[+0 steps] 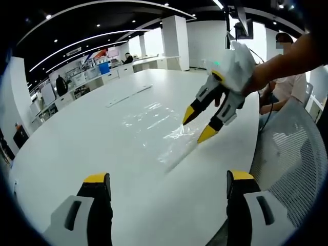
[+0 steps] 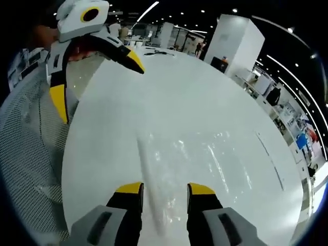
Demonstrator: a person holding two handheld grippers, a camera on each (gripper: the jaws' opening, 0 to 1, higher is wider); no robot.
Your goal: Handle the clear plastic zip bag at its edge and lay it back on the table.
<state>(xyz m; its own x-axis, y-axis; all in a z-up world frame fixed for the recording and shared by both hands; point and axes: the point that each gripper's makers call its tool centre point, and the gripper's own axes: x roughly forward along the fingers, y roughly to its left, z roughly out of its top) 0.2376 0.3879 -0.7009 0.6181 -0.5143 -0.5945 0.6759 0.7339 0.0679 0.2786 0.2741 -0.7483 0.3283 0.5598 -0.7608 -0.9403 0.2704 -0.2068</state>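
The clear, glossy plastic zip bag point(image 1: 154, 125) lies flat near the white desk's point(image 1: 77, 133) edge; the right tool point(image 1: 200, 128) hovers over it, jaws parted; the left tool point(image 1: 169, 184) gapes wide.

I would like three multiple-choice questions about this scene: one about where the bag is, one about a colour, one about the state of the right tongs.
1. Where does the clear zip bag lie?
A. flat on the white table
B. on the mesh chair
C. on the floor

2. What colour are the tips of the tongs?
A. red
B. yellow
C. blue

3. How do the right tongs stand?
A. shut away from the bag
B. open, tips down at the bag's edge
C. lying flat on the table

Answers:
1 A: the bag spreads flat on the white table, with glossy wrinkles.
2 B: both pairs end in yellow tips; see the left tongs.
3 B: in the left gripper view, the jaws are apart, pointing down at the bag's near edge.
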